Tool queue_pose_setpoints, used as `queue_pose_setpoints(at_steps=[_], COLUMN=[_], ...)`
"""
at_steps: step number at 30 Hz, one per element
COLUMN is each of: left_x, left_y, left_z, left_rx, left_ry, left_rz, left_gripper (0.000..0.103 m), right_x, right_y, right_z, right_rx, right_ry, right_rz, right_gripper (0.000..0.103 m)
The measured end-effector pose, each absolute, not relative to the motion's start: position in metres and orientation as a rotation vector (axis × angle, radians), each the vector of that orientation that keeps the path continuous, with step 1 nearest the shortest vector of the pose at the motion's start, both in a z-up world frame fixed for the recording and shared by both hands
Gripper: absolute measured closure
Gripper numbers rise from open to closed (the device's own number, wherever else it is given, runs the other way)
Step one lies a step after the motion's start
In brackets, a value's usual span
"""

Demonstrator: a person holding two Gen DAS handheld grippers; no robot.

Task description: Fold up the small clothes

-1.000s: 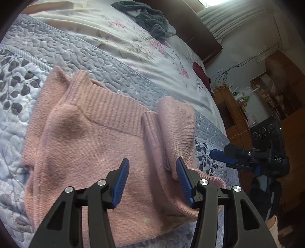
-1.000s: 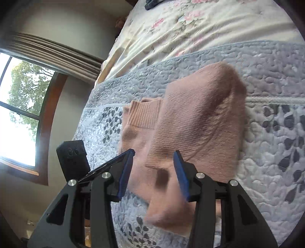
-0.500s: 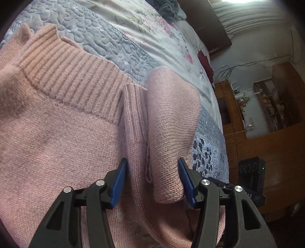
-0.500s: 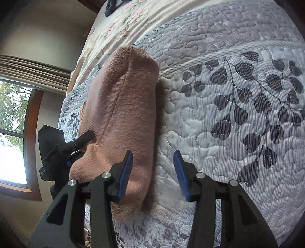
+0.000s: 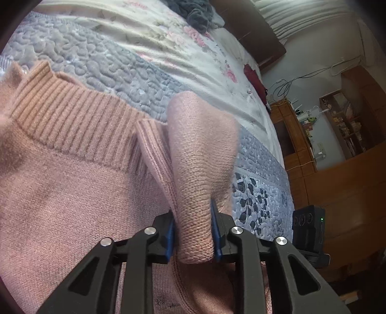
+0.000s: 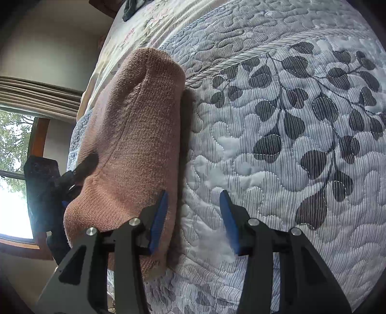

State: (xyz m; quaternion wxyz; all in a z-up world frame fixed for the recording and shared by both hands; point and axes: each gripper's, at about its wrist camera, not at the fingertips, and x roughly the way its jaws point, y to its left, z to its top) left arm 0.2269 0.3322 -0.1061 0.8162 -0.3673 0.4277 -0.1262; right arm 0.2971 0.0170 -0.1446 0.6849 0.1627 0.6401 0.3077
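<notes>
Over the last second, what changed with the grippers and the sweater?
The left gripper moved in on the pink sweater and shut on its folded sleeve, which had been lying free between open fingers. The right gripper dropped close to the quilt beside the sweater's edge. It is as open and empty as before, and the sweater lies where it was on the bed.

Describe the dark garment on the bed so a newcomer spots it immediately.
Start at the bed, past the pink sweater and grey quilt onto the floral sheet. There, near the headboard, lies a crumpled grey garment, the only dark heap on that pale sheet.
</notes>
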Motion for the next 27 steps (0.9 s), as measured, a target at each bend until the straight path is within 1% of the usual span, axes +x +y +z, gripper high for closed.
queue_pose_setpoints(at_steps=[4, 8, 16, 19, 27], left_x=[0.212, 0.197, 0.165, 0.156, 0.147], left_y=[0.345, 0.38, 0.467, 0.495, 0.525], left_z=[-0.076, -0.057, -0.048, -0.058, -0.124], left_rx=[-0.787, -0.8, -0.804, -0.804, -0.857], left_ry=[0.813, 0.772, 0.739, 0.755, 0.828], left_rz=[-0.294, -0.273, -0.148, -0.112, -0.029], left_gripper=[0.081, 0.081, 0.081, 0.081, 0.08], right_x=[0.289, 0.278, 0.256, 0.247, 0.232], right_y=[0.011, 0.01, 0.053, 0.072, 0.111], right_z=[-0.141, -0.132, -0.118, -0.115, -0.109], right_rx=[0.36, 0.346, 0.288, 0.244, 0.178], right_ry=[1.424, 1.41, 1.395, 1.391, 1.396], right_rz=[0.702, 0.725, 0.83, 0.87, 0.936], right_gripper=[0.058, 0.056, 0.056, 0.055, 0.055])
